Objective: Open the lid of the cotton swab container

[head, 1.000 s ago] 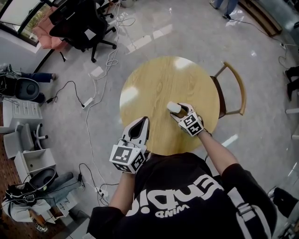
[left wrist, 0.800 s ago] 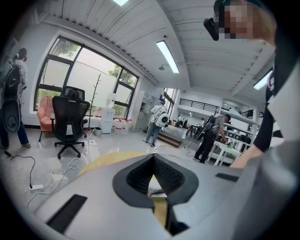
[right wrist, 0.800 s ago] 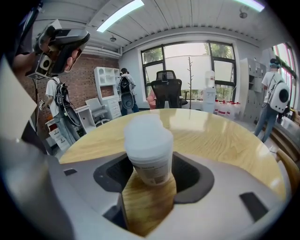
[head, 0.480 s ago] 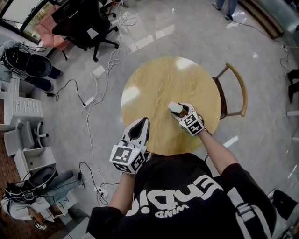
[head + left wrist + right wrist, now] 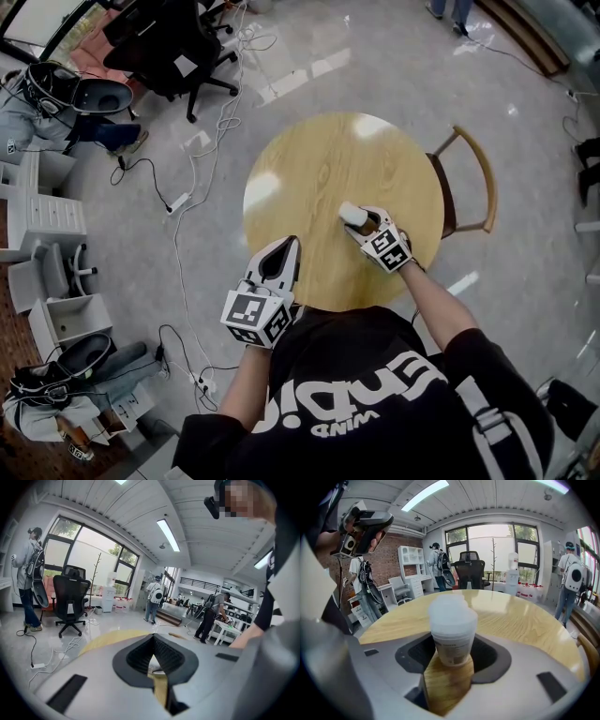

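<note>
The cotton swab container [image 5: 352,215], a small white tub with a frosted lid on, stands upright on the round wooden table [image 5: 319,169], right of centre. My right gripper [image 5: 364,223] reaches around it from the near side; its jaws are closing with the container [image 5: 453,630] between them, and I see no firm press of the pads. In the right gripper view the tub fills the gap of that gripper [image 5: 451,654]. My left gripper [image 5: 281,247] hovers shut and empty over the table's near left edge, apart from the tub; the left gripper [image 5: 153,654] shows its jaws together.
A wooden chair [image 5: 472,178] stands at the table's right. A black office chair [image 5: 159,47] and loose cables [image 5: 202,159] lie on the floor to the far left. Shelving and bins [image 5: 47,234] line the left wall. People walk in the background.
The right gripper's jaws have drawn in slightly around the container. The left gripper has stayed put. A person at the upper left has moved along the floor.
</note>
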Demonstrator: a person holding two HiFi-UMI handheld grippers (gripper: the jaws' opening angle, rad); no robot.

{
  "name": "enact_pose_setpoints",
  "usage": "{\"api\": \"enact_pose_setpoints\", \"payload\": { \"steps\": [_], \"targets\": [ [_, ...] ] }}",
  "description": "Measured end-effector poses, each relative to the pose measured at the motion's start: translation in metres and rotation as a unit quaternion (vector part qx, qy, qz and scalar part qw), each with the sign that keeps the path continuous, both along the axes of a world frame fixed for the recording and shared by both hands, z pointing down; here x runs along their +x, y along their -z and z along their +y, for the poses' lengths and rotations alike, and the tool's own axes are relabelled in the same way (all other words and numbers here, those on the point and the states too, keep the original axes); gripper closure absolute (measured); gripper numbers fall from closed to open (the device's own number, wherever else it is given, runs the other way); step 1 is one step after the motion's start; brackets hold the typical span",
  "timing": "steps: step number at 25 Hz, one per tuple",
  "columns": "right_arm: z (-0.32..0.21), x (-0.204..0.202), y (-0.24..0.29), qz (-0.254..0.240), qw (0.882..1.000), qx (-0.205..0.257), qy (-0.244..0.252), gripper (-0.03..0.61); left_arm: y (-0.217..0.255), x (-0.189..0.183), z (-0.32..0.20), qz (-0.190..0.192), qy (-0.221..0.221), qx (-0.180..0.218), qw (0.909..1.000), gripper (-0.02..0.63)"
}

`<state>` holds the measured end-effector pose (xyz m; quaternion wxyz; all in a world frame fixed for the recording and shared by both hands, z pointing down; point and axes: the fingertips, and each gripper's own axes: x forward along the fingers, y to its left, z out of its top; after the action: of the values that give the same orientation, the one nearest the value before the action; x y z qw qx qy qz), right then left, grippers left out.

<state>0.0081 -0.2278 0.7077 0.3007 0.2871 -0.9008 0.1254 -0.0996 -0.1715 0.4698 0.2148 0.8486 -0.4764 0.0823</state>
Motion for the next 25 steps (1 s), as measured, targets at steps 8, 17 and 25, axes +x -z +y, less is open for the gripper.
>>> {"api": "enact_pose_setpoints", "payload": {
  "steps": [8,17,25],
  "targets": [
    [0.001,0.001,0.016,-0.015,1.000,0.013,-0.002,0.364,0.000,0.003,0.000,0.002,-0.002,-0.001,1.0000,0.606],
    [0.001,-0.007,0.056,-0.038,0.999,0.031,0.017,0.364,0.000,0.007,-0.001,0.007,-0.007,0.005,0.9999,0.606],
    [0.001,0.004,0.102,-0.052,0.998,0.032,0.011,0.365,0.004,0.007,-0.006,0.020,-0.010,0.014,0.9996,0.606]
  ]
}}
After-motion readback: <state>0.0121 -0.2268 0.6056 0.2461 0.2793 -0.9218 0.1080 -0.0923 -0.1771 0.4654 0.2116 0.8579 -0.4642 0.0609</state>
